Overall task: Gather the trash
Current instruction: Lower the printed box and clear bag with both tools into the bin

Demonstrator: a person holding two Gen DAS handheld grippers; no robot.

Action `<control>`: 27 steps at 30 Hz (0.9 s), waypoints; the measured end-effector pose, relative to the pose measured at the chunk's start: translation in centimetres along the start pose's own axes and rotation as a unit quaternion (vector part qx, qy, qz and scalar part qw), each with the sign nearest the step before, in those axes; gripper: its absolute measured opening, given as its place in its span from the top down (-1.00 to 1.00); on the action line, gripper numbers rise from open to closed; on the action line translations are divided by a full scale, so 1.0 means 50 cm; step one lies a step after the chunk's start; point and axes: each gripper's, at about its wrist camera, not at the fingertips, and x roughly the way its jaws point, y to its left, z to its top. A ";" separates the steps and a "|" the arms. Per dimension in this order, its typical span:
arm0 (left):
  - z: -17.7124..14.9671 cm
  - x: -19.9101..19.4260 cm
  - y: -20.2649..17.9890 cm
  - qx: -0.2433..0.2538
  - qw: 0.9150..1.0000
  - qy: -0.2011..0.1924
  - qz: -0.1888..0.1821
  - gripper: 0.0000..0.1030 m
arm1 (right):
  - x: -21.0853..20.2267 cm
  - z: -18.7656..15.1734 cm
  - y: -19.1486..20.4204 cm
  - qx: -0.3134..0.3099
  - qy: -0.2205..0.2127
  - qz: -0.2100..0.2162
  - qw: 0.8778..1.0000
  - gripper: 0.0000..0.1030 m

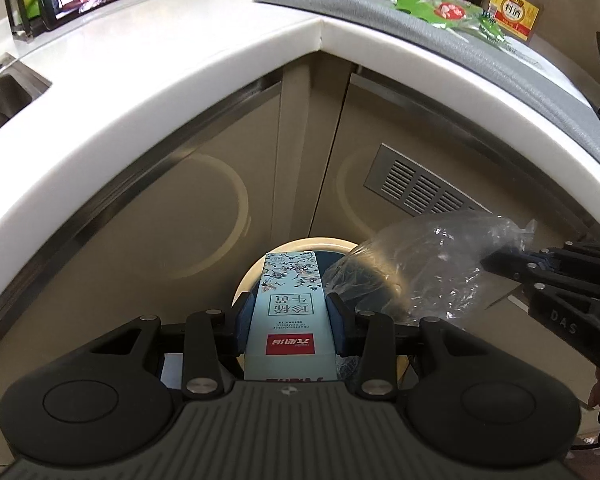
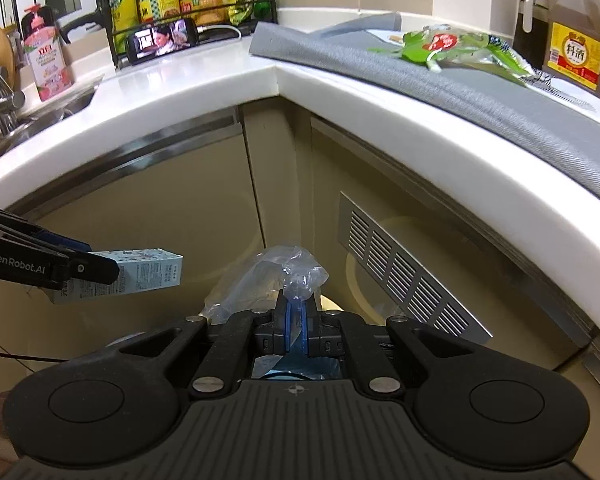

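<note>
My left gripper [image 1: 290,306] is shut on a light blue printed carton [image 1: 288,276], its blue pads pressing both long sides. The carton hangs over a round bin with a cream rim [image 1: 242,280] and a dark inside, standing on the floor in the cabinet corner. To the right, my right gripper [image 1: 490,260] is shut on a crumpled clear plastic bag [image 1: 432,264] that hangs over the bin's right edge. In the right wrist view the right gripper [image 2: 297,308] pinches the bag [image 2: 276,272]. At the left the left gripper [image 2: 100,270] carries the carton [image 2: 148,276].
A white corner countertop [image 1: 180,92] curves above the beige cabinet doors, one with a metal vent grille [image 1: 420,192]. On it lie a grey mat [image 2: 480,92] with a green wrapper [image 2: 440,48], a cooking-wine bottle [image 2: 576,40], a phone [image 2: 162,40] by a bottle rack, and a sink [image 1: 4,92].
</note>
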 end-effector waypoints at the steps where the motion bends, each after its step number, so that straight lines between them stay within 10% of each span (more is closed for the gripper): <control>1: 0.000 0.007 0.000 -0.001 1.000 0.003 0.000 0.16 | 0.007 0.000 0.000 0.001 0.004 0.000 1.000 0.89; 27: 0.018 0.231 -0.004 -0.001 0.992 0.125 -0.022 0.16 | 0.171 0.001 -0.012 0.007 0.086 -0.005 0.996 0.89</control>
